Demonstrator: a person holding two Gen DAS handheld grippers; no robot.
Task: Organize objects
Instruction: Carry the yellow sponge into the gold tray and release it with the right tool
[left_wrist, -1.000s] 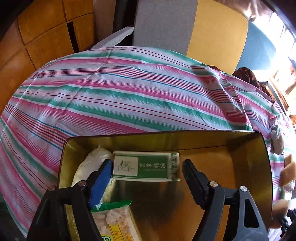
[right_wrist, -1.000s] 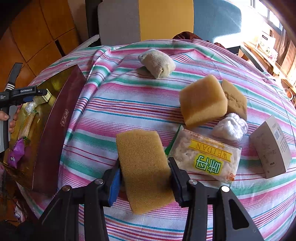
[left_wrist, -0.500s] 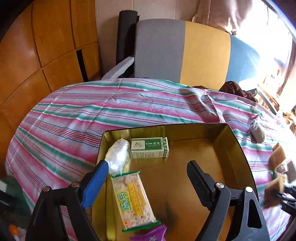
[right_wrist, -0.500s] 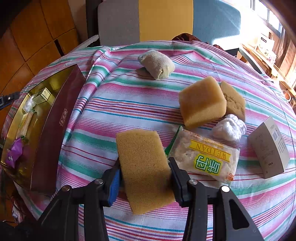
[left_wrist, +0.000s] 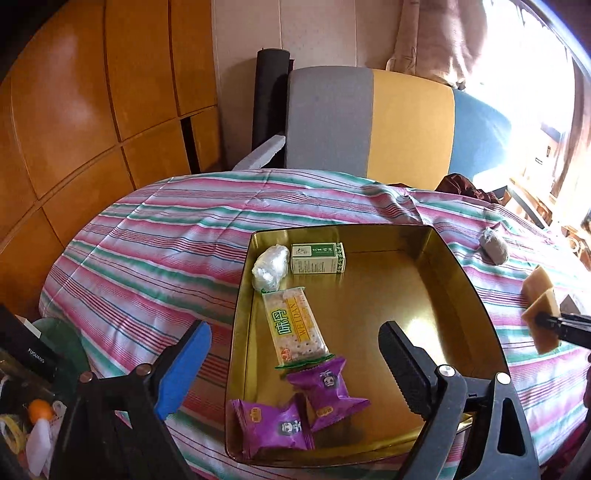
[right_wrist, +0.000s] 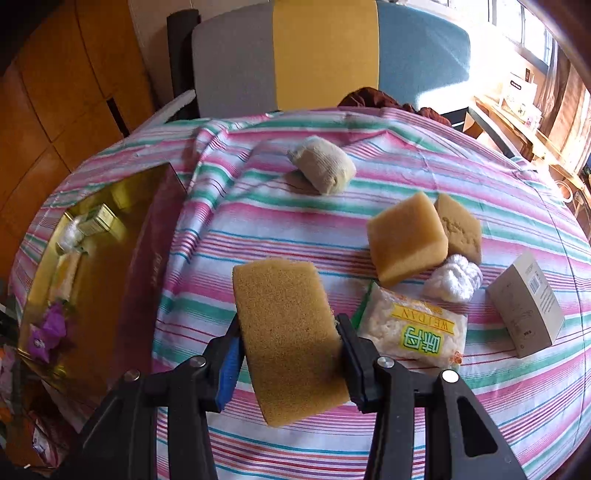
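A gold tin tray (left_wrist: 458, 295) lies on the striped cloth; it also shows at the left in the right wrist view (right_wrist: 110, 266). It holds a green-and-white box (left_wrist: 317, 257), a clear plastic wad (left_wrist: 270, 266), a cracker pack (left_wrist: 293, 325) and two purple snack packets (left_wrist: 325, 387). My left gripper (left_wrist: 295, 362) is open and empty, raised above the tray's near left side. My right gripper (right_wrist: 288, 343) is shut on a yellow-brown sponge (right_wrist: 288, 332), held above the cloth right of the tray.
On the cloth lie a rolled beige sock (right_wrist: 323, 166), two more sponges (right_wrist: 406, 236), a white wad (right_wrist: 456, 277), a second cracker pack (right_wrist: 410, 328) and a grey carton (right_wrist: 528, 302). A grey, yellow and blue chair (left_wrist: 369, 122) stands behind the table. Clutter sits at the left edge (left_wrist: 29, 406).
My left gripper has pulled back and up from the green-and-white box, which stays in the tray's far left corner. My right gripper has lifted the sponge and moved it slightly left.
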